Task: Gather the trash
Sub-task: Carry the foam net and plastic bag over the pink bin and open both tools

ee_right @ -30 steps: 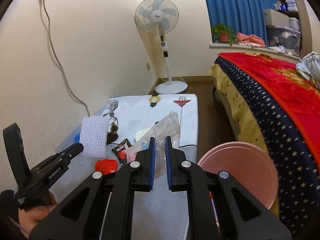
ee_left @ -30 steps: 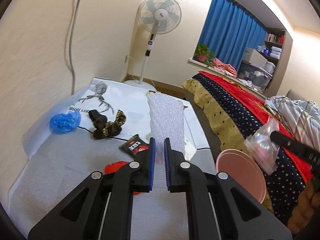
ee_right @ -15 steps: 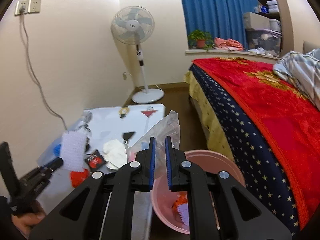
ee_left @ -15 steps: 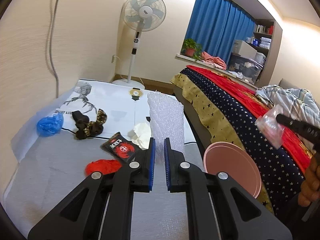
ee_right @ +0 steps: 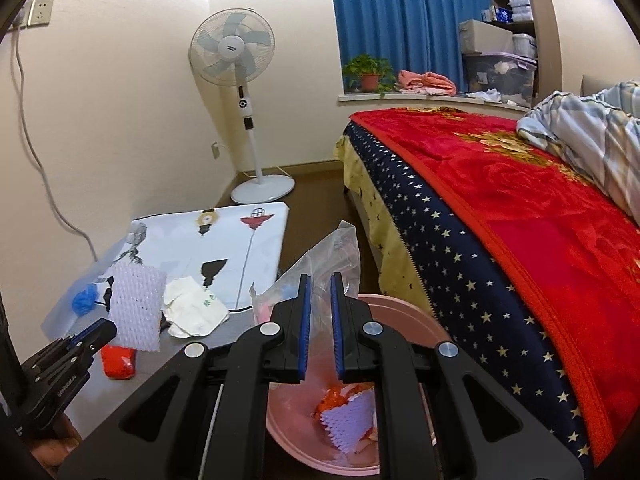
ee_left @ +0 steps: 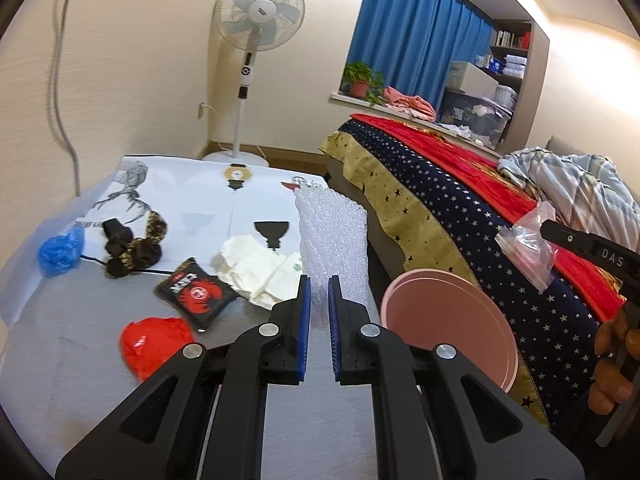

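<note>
My left gripper [ee_left: 319,300] is shut on a white foam net sleeve [ee_left: 332,248] that stands upright above the table's right edge. In the right wrist view the same sleeve [ee_right: 136,308] hangs from that gripper [ee_right: 106,330] at the lower left. My right gripper [ee_right: 320,300] is shut on a clear plastic bag [ee_right: 324,264], held over the pink bin [ee_right: 404,320]. Inside the bin lie another foam net and orange scraps [ee_right: 348,412]. The left wrist view has the bin [ee_left: 452,320] beside the table and the bag [ee_left: 528,248] at the far right.
On the grey table [ee_left: 80,380] lie a red wrapper [ee_left: 154,340], a black snack packet [ee_left: 196,292], crumpled white paper [ee_left: 260,268], dark hair ties [ee_left: 132,248] and a blue plastic cover [ee_left: 60,252]. A bed [ee_right: 500,208] runs along the right. A standing fan [ee_right: 240,80] is at the back wall.
Both grippers have swung to the right with their loads. The right gripper and its bag now hang over the pink bin, whose inside has come into view.
</note>
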The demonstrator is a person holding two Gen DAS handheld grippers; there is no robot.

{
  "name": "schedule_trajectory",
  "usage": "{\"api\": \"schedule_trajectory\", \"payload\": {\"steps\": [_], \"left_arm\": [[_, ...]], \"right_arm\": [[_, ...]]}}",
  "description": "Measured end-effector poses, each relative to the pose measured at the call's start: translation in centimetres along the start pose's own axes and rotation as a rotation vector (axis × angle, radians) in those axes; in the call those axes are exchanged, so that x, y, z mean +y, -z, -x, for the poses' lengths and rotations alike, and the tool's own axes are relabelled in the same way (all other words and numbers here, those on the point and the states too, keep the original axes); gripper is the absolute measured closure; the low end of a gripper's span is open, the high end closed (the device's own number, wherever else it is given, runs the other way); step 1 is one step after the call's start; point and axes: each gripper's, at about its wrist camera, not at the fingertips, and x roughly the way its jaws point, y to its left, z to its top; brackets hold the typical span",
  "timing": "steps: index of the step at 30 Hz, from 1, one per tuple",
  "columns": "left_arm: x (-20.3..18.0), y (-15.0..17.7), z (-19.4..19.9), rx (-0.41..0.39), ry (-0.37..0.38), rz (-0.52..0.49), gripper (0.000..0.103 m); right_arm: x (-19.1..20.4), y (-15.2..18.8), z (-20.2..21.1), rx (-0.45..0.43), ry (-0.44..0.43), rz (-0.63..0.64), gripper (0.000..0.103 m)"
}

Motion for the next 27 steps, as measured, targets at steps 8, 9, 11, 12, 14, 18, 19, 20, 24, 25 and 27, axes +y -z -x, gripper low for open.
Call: {"api": "schedule_trajectory", "payload": {"steps": [8, 9, 11, 12, 14, 18, 19, 20, 24, 25, 27], "left_arm": [[-2.6, 0.4, -1.9, 0.020, 0.038, -0.031, 0.094], [-2.9, 0.4, -2.1, 0.021, 0.040, -0.035, 0.094], [-3.5, 0.5, -2.4, 0.024, 0.044, -0.046, 0.094], [-3.8, 0.5, -2.6, 0.025, 0.047, -0.052, 0.094], [-4.3, 0.5, -2.9, 0.026, 0.055, -0.057, 0.094], [-5.5, 0.6, -3.5, 0.027, 0.073, -0.074, 0.094], [-5.9, 0.7, -3.7, 0.029, 0.078, -0.083, 0.094], [-6.2, 0.8, -3.9, 0.032, 0.081, -0.090, 0.094], [-7.4, 1.1, -4.6, 0.045, 0.097, -0.107, 0.094], [-7.7, 1.2, -4.8, 0.048, 0.101, -0.108, 0.094], [-8.0, 1.2, -5.1, 0.051, 0.105, -0.110, 0.094]], "right_arm": [[-1.1, 0.2, -0.6, 0.014, 0.046, 0.001, 0.093], [-1.3, 0.2, -0.7, 0.014, 0.053, 0.002, 0.093], [-1.4, 0.3, -0.8, 0.015, 0.065, 0.006, 0.093], [-1.5, 0.3, -0.8, 0.016, 0.071, 0.008, 0.093], [-1.7, 0.3, -0.9, 0.018, 0.083, 0.010, 0.093], [-2.0, 0.4, -1.1, 0.024, 0.105, 0.016, 0.093], [-2.2, 0.5, -1.1, 0.024, 0.111, 0.016, 0.093], [-2.3, 0.5, -1.1, 0.024, 0.114, 0.016, 0.092], [-3.1, 0.6, -1.0, 0.026, 0.131, 0.007, 0.092], [-3.3, 0.6, -1.1, 0.028, 0.136, 0.003, 0.092], [-3.7, 0.6, -1.1, 0.032, 0.148, -0.002, 0.092]]}}
